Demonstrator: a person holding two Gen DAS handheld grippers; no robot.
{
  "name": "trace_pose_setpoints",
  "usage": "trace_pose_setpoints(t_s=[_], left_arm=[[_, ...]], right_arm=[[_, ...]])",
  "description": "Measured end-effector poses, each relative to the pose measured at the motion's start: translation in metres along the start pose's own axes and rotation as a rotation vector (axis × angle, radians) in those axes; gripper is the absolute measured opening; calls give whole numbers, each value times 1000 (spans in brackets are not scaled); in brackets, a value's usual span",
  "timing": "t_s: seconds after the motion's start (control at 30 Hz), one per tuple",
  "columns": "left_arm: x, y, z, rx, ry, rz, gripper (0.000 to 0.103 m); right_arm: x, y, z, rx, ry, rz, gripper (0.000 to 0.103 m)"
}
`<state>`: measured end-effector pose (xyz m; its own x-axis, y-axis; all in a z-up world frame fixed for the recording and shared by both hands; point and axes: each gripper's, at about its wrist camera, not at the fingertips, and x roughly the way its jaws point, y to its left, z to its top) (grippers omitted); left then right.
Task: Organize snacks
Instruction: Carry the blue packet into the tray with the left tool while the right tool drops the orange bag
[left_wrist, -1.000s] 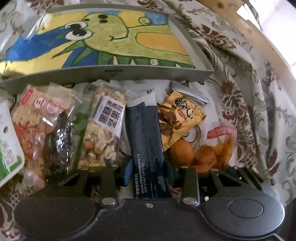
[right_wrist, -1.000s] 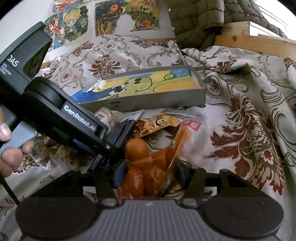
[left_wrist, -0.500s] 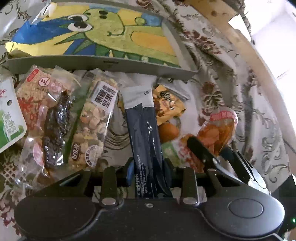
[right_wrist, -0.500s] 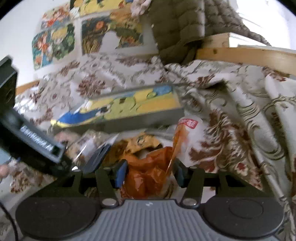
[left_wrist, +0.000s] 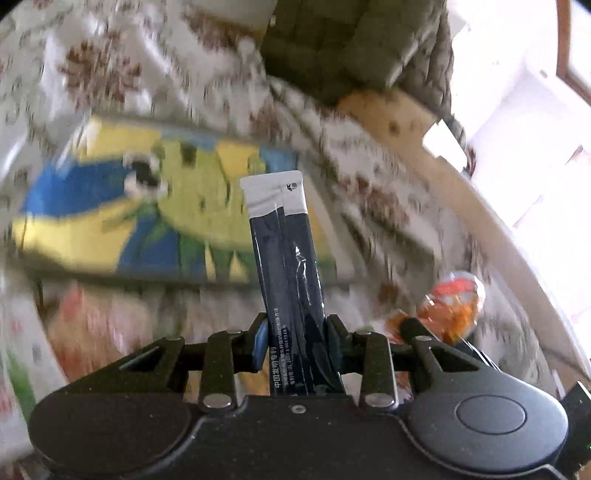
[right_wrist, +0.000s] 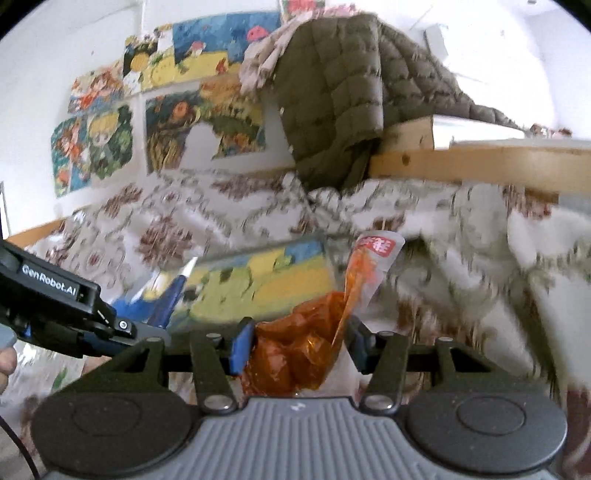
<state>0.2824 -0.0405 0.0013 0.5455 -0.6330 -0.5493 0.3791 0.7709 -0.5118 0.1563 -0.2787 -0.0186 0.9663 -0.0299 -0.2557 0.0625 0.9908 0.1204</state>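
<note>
My left gripper (left_wrist: 295, 341) is shut on a long dark blue stick packet (left_wrist: 284, 258) with a white top, held upright above the bed. Behind it lies the grey tray (left_wrist: 110, 273) with a green cartoon dinosaur painted inside. My right gripper (right_wrist: 297, 345) is shut on a clear bag of orange snacks (right_wrist: 295, 347) with a red label at its top. That bag (left_wrist: 452, 308) also shows at the right of the left wrist view. The left gripper (right_wrist: 122, 334) with its blue packet (right_wrist: 168, 301) shows at the left of the right wrist view, in front of the tray (right_wrist: 258, 280).
Several other snack packets (left_wrist: 96, 325) lie blurred on the floral bedspread (right_wrist: 221, 210) in front of the tray. A brown quilted jacket (right_wrist: 332, 96) hangs over the wooden bed rail (right_wrist: 480, 162). Cartoon paintings (right_wrist: 159, 114) cover the wall. A hand (right_wrist: 5, 365) shows at far left.
Both grippers have lifted their packets off the bedspread and tilted up. The tray and the loose snacks have dropped lower in both views, and the wall and jacket have come into sight.
</note>
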Motion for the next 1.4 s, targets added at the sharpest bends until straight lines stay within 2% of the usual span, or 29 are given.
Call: trace_pose_setpoints(t_s=[0.17,0.33,0.57,0.77,0.93,1.0,1.3,1.37,1.4], left_arm=[[12,8,38,-16,-97,1,35],[20,26,62,-9,-158,51,35],[41,47,73,27,-130,120,35],[66,62,69,-5,-87,169,35],[79,69,70,-13,-59,214,35],[83,71,69,-23,-40,225,35],[92,73,61,-30,2,264,36],[90,73,58,-29,-10,275,39],[88,73,58,-30,-12,284,44]], right_arm=[[46,12,30,-23,-41,16,57],[97,27,46,-17,-10,41,57],[134,43,36,-73,65,53,57],[156,50,24,-105,135,49,58],[167,47,20,-92,174,48,58],[170,45,18,-92,186,48,55],[172,37,17,-69,209,56,57],[172,37,18,-74,216,52,59],[170,37,18,-82,220,48,60]])
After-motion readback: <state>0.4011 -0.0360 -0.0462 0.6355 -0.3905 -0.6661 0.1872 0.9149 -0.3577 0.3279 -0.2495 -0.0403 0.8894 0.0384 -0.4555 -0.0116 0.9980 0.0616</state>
